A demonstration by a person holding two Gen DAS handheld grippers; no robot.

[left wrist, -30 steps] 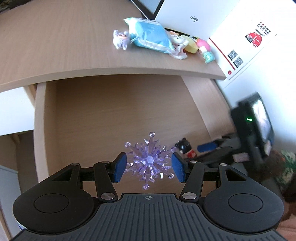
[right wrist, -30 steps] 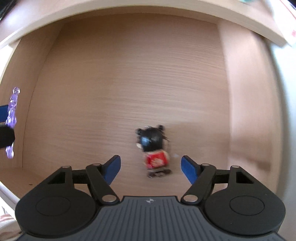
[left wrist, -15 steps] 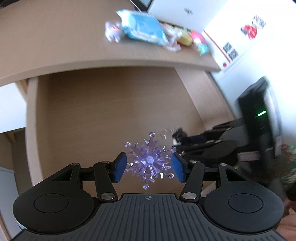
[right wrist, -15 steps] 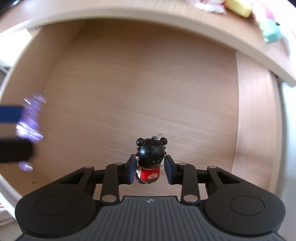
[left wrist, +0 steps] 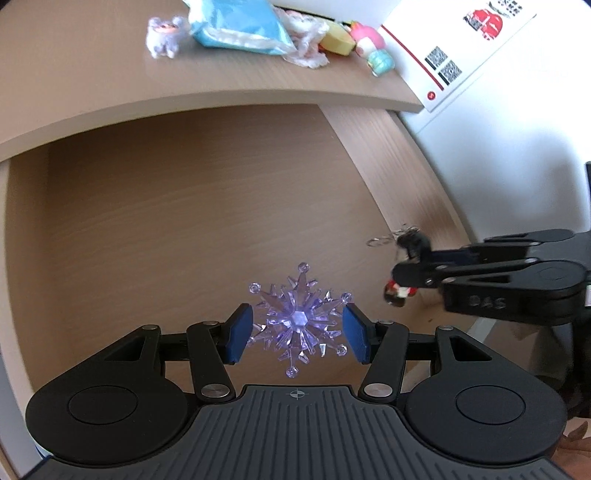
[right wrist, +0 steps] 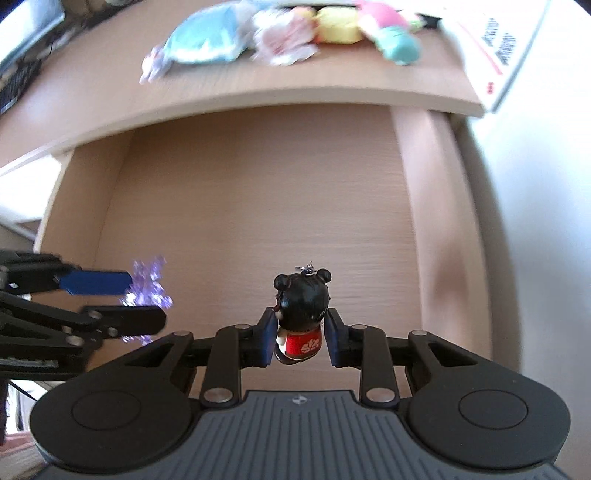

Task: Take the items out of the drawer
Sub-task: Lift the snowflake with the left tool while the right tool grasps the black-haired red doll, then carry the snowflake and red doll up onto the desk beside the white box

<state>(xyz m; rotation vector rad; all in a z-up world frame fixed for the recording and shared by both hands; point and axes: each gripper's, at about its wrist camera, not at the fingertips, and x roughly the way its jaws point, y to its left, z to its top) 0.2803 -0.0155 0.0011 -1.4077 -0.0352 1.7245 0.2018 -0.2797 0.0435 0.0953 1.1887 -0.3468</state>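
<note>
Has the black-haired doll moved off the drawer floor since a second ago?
Yes. The doll went from standing on the drawer floor to being lifted, clamped in the right tongs.

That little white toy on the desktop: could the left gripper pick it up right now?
Probably not yet: the left gripper is shut on the purple snowflake. The path up to the white toy looks clear, though.

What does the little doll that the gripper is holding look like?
Above the open wooden drawer, the right gripper pinches a small doll figurine with a black head and red body. Two round black buns, a metal loop on top and a white emblem set it apart from the clear purple crystal snowflake in the left gripper.
</note>
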